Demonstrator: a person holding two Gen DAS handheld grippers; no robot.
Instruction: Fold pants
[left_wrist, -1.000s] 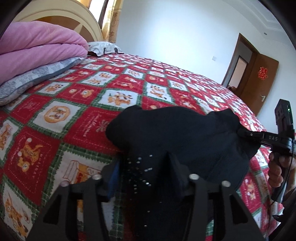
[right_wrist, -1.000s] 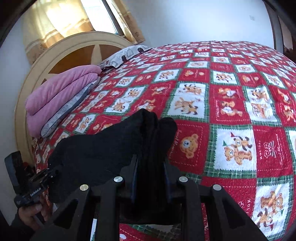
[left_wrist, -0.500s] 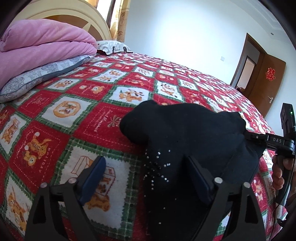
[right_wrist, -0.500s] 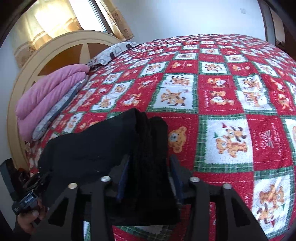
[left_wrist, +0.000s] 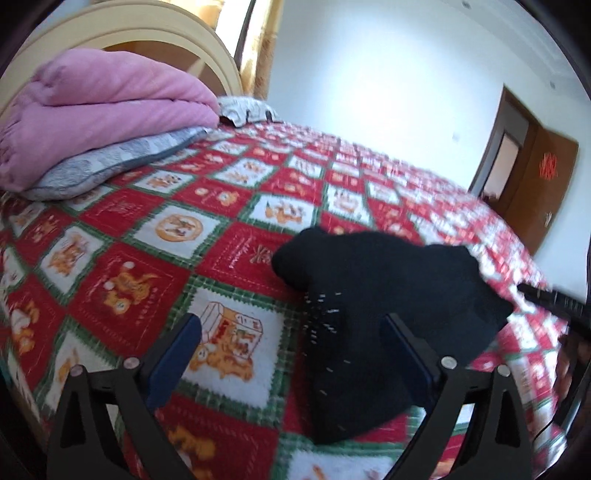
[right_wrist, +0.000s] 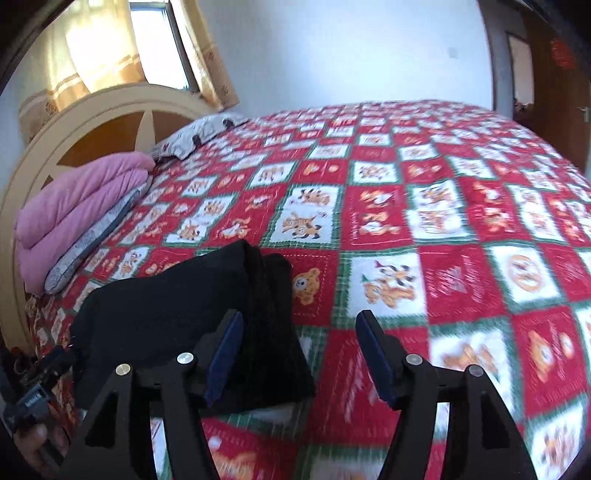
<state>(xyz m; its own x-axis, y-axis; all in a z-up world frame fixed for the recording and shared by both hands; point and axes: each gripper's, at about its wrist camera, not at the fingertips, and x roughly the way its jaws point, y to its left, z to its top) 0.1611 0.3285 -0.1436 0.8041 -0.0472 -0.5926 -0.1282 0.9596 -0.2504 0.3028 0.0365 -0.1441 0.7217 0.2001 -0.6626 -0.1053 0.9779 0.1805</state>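
Both tools are opening with nothing clamped: my left tool (left_wrist: 290, 328) is spreading wide and my right tool (right_wrist: 299, 336) wider, while the folded black pants (left_wrist: 388, 295) are lying on the bed (left_wrist: 129, 258) just ahead.

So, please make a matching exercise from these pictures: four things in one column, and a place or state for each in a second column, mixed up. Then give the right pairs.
Things:
1. black pants
2. pink blanket
3. left gripper
4. brown door

Places or states:
A. folded and stacked on a grey pillow near the headboard
B. lying as a folded bundle on the red patterned bedspread
C. at the far wall, with a red ornament on it
D. jaws opening, pads pressing on nothing

Pairs: 1-B, 2-A, 3-D, 4-C
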